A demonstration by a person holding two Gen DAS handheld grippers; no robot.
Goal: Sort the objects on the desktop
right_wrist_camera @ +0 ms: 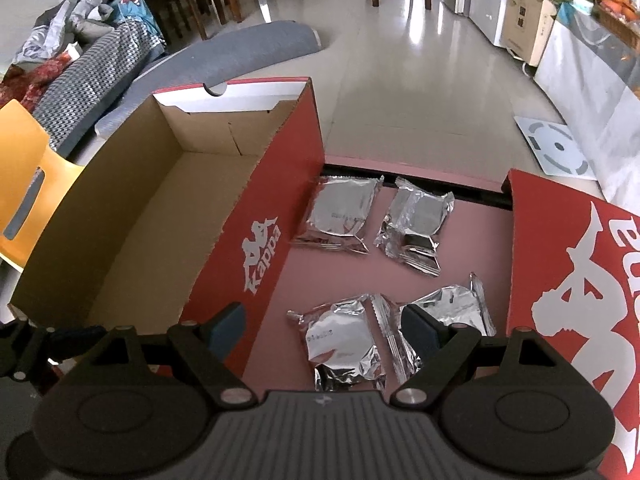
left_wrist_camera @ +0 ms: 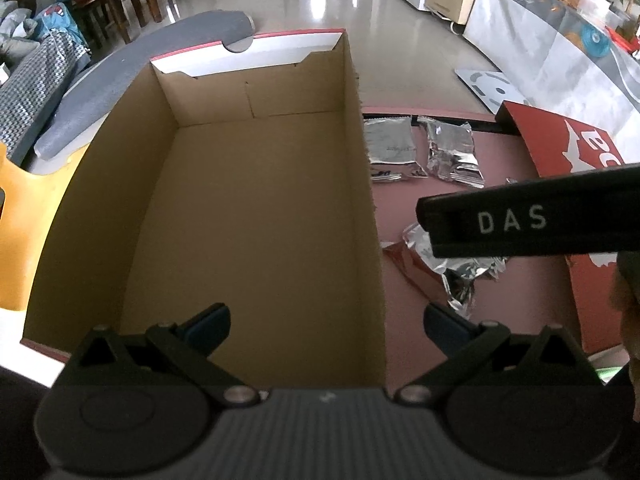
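Both grippers, left (left_wrist_camera: 326, 322) and right (right_wrist_camera: 320, 326), spread, empty. Near packets (right_wrist_camera: 346, 346) overlap; you risk pinching two, or clipping the box (right_wrist_camera: 256, 216) wall.

Red box (right_wrist_camera: 256, 216) with brown inside, silver foil packets (right_wrist_camera: 340, 216), pink tabletop (right_wrist_camera: 460, 240).

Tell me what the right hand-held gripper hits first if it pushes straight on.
Probably the nearest foil packet, lying between the open right hand-held gripper fingers on the pink table; depth is uncertain.
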